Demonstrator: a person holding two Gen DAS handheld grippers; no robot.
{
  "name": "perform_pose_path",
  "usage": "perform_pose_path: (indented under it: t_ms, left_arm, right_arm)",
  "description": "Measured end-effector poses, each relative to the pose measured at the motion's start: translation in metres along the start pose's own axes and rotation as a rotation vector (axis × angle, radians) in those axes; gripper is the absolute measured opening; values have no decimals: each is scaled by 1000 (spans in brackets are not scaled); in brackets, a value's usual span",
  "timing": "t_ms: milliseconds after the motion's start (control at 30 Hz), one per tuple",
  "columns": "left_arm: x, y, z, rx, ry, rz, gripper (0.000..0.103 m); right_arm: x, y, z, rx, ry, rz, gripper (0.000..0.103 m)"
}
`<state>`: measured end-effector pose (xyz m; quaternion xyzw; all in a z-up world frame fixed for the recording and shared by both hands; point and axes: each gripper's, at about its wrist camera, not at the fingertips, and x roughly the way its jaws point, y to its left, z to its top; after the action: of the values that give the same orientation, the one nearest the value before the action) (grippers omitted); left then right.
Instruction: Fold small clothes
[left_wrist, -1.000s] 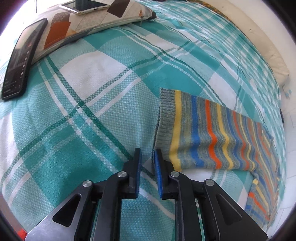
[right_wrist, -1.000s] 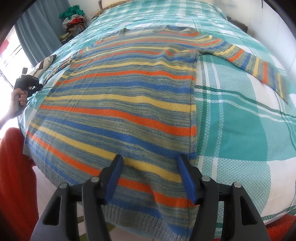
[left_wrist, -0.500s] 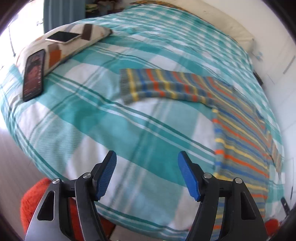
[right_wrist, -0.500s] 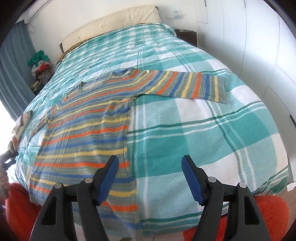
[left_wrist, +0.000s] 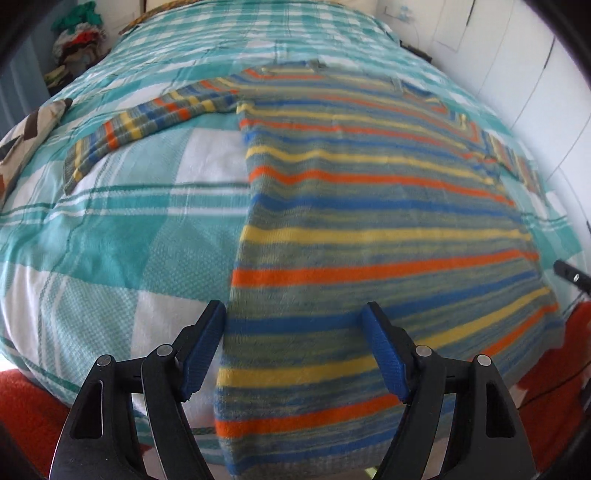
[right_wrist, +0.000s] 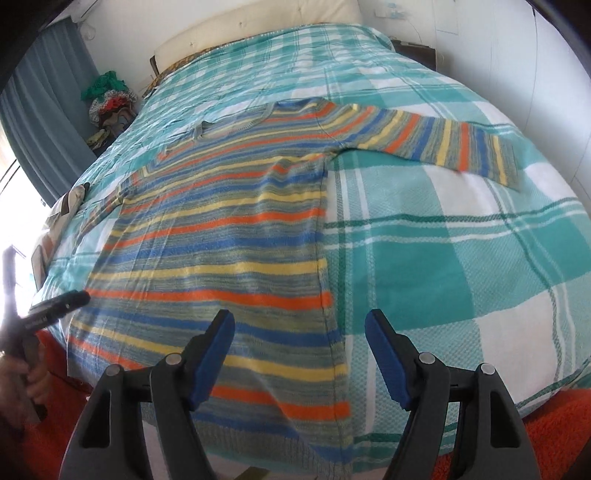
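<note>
A striped sweater (left_wrist: 369, 221) in blue, yellow, orange and grey lies flat on the checked teal bedspread (left_wrist: 110, 229), both sleeves spread out to the sides. My left gripper (left_wrist: 293, 314) hovers over the sweater's lower left edge near the hem. Its jaws are opening and grip nothing. My right gripper (right_wrist: 299, 321) hovers over the lower right edge of the sweater (right_wrist: 221, 240), jaws also opening, pads clear of the knit. The right sleeve (right_wrist: 424, 136) reaches out to the right. The left gripper (right_wrist: 55, 306) shows at the left, held by a hand (right_wrist: 22, 373).
A patterned pillow (left_wrist: 26, 140) rests at the bed's left edge. A heap of clothes (right_wrist: 110, 99) sits beside the headboard (right_wrist: 258, 26). An orange rug (right_wrist: 554, 435) covers the floor at the foot of the bed. White cupboard doors (left_wrist: 535, 74) stand along the right.
My left gripper let go of the left sleeve's cuff, opened wide and swung across to the sweater's lower left edge. My right gripper pulled back from the hem and shifted to the right side edge.
</note>
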<state>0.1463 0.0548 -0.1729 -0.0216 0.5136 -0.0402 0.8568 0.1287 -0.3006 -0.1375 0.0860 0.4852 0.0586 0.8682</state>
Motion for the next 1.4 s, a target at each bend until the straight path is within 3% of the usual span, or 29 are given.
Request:
perform_pose_path:
  t_ms: [167,467,633,833,1000,1233,1333,1400]
  left_arm:
    - [-2,4,-3,-1,6,4,87]
    - [-11,7,-13,-33,61,35,90]
    - [-24,6,-25,-16,85,37,90]
    - [-47,22,-16,-108,38,5,90]
    - [-54,36,13,-159,-23,-3,90]
    - [-38,51,39,-190,-87,-4,94]
    - [-16,60,36,-219,-76,-4,94]
    - [5,67,29,-230,-30,39,94]
  right_arm:
    - [-1,-21,-1,74,-4,-35,73]
    - [-20,-26,8,68,-54,-86,73]
    - [-30,-32,9,83,-65,-63,73]
    - [-38,-38,8,107,-79,-69,73]
    - [-37,-24,14,24,-75,-66,73]
    - [-30,-17,11,1,-107,-76,73]
    - [-27,-22,8,18,-109,-80,73]
    - [-25,-26,6,30,-107,-83,73]
